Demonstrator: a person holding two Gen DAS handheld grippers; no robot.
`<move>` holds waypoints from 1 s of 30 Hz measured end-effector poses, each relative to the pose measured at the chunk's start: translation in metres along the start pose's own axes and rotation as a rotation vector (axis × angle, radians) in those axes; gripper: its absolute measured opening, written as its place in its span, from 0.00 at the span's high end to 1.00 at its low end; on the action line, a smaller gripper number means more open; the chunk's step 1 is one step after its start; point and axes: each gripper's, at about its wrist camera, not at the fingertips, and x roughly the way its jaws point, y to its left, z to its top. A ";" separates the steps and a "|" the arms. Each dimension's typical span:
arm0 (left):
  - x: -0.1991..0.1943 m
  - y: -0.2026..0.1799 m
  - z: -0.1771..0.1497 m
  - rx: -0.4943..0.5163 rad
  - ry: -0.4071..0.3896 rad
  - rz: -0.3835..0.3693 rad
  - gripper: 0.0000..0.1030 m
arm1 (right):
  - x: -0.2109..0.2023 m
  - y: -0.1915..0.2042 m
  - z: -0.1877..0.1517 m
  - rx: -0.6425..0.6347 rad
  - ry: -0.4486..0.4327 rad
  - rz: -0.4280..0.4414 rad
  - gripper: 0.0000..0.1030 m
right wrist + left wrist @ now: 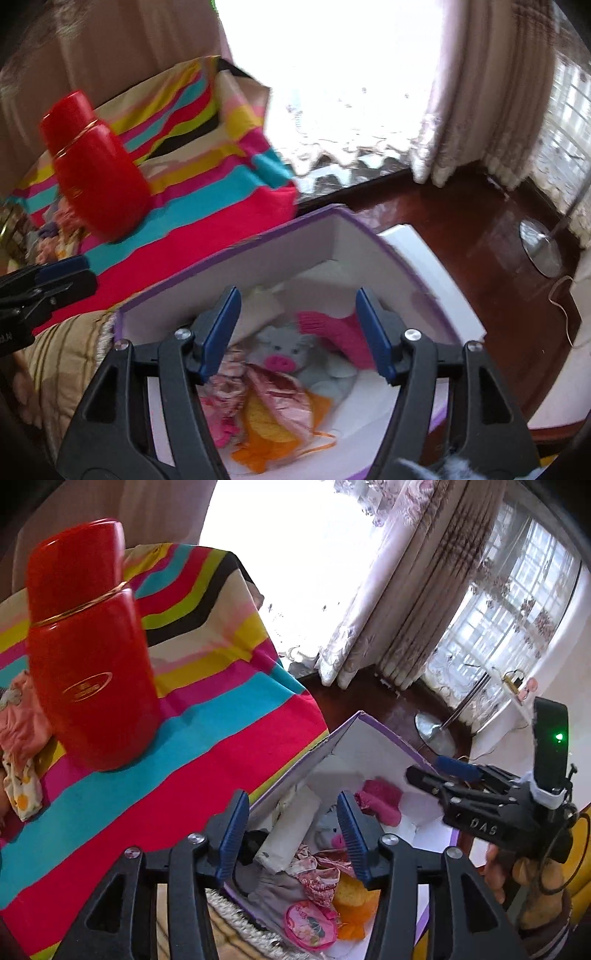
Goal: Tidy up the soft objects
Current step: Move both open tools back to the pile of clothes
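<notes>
Both my jaws hang spread and empty over the box [369,254]. Inside lie a grey pig toy [291,354], a pink knit [340,332], and shiny cloth [273,387] against its near wall: all light, limp, unbreakable. I'd pinch the pig's plump body. Pale clothes [22,738] wait at the striped tabletop's [221,738] left edge, beside a red flask [88,672].

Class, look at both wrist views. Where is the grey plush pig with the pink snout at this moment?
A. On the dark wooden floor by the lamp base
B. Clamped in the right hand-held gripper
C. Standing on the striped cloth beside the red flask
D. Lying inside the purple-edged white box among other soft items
D: the plush pig lies inside the box beside a pink knit piece, below the open, empty right hand-held gripper.
</notes>
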 end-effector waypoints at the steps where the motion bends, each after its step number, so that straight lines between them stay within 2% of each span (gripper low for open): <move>1: -0.002 0.003 -0.001 0.004 0.001 0.011 0.49 | 0.000 0.007 0.000 -0.016 0.001 0.004 0.34; 5: -0.015 0.024 -0.009 -0.011 0.019 0.077 0.49 | 0.001 0.041 -0.002 -0.085 0.012 0.034 0.34; 16: -0.062 0.105 -0.041 -0.116 -0.017 0.164 0.49 | 0.007 0.133 0.001 -0.244 0.038 0.118 0.34; 21: -0.088 0.149 -0.056 -0.195 -0.069 0.236 0.49 | 0.009 0.172 0.002 -0.294 0.058 0.157 0.34; 30: -0.132 0.238 -0.083 -0.421 -0.162 0.332 0.49 | 0.015 0.231 -0.002 -0.387 0.092 0.209 0.34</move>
